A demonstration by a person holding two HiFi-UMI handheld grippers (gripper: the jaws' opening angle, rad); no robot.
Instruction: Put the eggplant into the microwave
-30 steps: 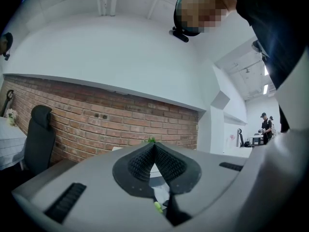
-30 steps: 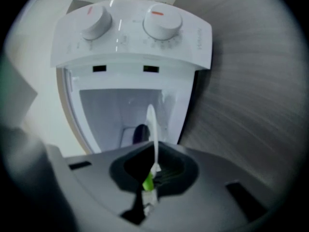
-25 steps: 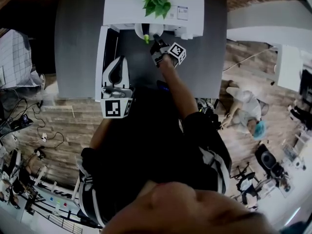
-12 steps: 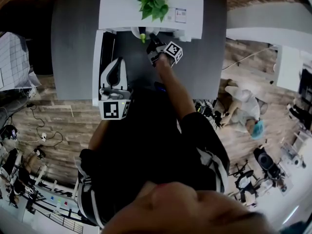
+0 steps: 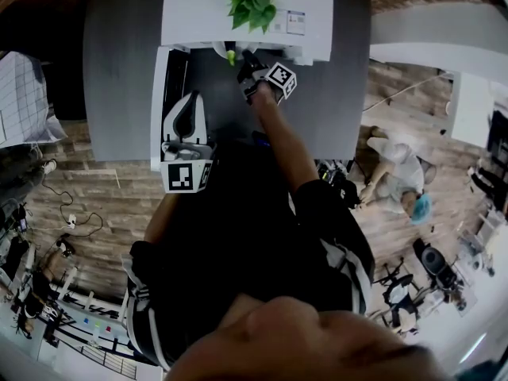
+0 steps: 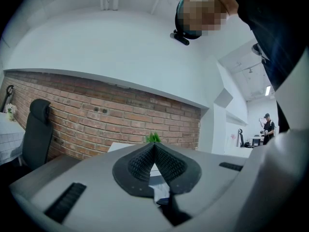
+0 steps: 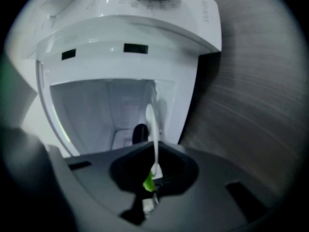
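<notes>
The white microwave [image 5: 305, 10] stands at the back of the grey table [image 5: 119, 70], its door [image 5: 161, 94] swung open to the left. My right gripper [image 5: 244, 63] is at the opening, shut on the eggplant's green stem [image 5: 231, 55]. In the right gripper view the jaws [image 7: 154, 151] pinch that green stem [image 7: 148, 182]. A dark rounded body [image 7: 140, 132] shows just past the tips, in front of the pale cavity [image 7: 106, 110]. My left gripper [image 5: 186, 109] hovers beside the open door. Its pads [image 6: 166, 161] meet with nothing between them.
A green potted plant [image 5: 250, 2] sits on top of the microwave. Behind the table runs a brick wall [image 6: 96, 110]. Wooden floor [image 5: 103, 205] lies before the table, with cables at the left and a person [image 5: 397, 173] crouched at the right.
Both grippers keep their places. Only the head camera has shifted a little.
</notes>
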